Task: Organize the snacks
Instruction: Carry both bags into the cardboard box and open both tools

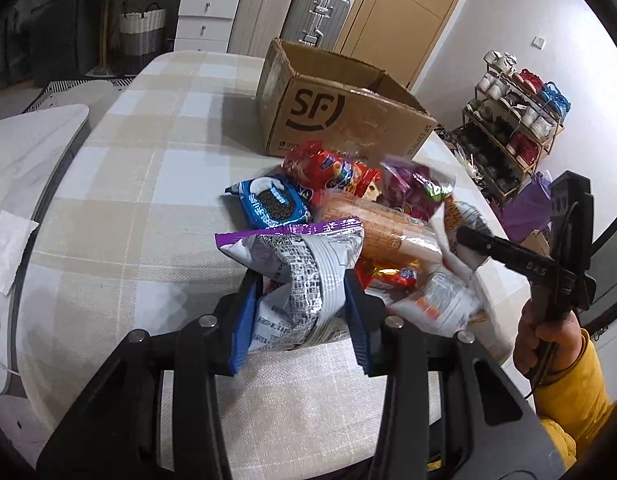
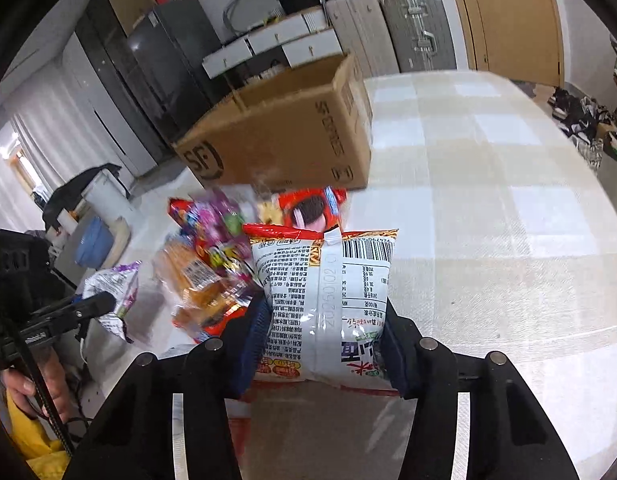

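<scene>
While each claw (image 1: 304,312) (image 2: 322,344) pinches one snack bag (image 1: 296,276) (image 2: 324,300), one box (image 1: 340,116) stands open.

Light: bright, even indoor light; daylight from a window (image 2: 18,160) at far left.
Blur: snack pile (image 2: 212,232) smeared.
Edges: strong fisheye bending, black corners.

Snacks piled by the box, two bags lifted off.
You've got a crumpled silver-purple bag (image 1: 296,276) and a white-red noodle pack (image 2: 328,300) raised, back side up; blue cookie pack (image 1: 268,208), red (image 1: 328,168) & magenta bags (image 1: 416,188) lie heaped beside the open cardboard box (image 1: 332,108).
</scene>
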Demonstrator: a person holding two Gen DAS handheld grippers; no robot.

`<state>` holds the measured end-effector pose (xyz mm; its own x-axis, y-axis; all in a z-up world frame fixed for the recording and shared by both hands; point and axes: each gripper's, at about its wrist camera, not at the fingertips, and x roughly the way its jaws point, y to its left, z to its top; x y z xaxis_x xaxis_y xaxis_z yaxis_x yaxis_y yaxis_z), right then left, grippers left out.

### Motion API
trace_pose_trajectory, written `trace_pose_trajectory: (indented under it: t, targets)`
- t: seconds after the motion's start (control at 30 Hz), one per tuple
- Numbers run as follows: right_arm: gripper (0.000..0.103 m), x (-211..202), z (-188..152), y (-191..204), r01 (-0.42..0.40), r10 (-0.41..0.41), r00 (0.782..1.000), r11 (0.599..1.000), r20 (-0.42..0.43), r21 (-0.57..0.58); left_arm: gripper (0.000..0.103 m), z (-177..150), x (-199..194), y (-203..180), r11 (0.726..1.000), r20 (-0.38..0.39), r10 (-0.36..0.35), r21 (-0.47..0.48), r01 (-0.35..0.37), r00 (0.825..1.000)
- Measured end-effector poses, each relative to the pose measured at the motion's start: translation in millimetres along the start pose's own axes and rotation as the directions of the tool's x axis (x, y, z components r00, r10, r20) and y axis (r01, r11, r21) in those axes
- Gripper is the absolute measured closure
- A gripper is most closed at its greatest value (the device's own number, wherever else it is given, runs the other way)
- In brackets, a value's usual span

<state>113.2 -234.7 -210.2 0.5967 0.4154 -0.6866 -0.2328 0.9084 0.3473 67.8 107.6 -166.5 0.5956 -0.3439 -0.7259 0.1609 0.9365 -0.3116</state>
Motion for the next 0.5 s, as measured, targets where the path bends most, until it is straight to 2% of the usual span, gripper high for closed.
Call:
trace_pose_trajectory:
  t: [0.33, 0.5]
  targets:
    - [0.051, -45, 9, 16, -0.033, 0.035, 0.995, 0.999, 0.099, -0.024, 0.066, 7, -30, -6, 1.0, 0.051, -0.014, -0.005, 0.014, 0.999]
    - [0.051, -65, 23, 25, -0.054, 0.061, 0.989, 0.997, 0.135, -0.054, 0.066, 25, -45, -12, 0.998, 0.08, -0.058, 0.006, 0.057, 0.995]
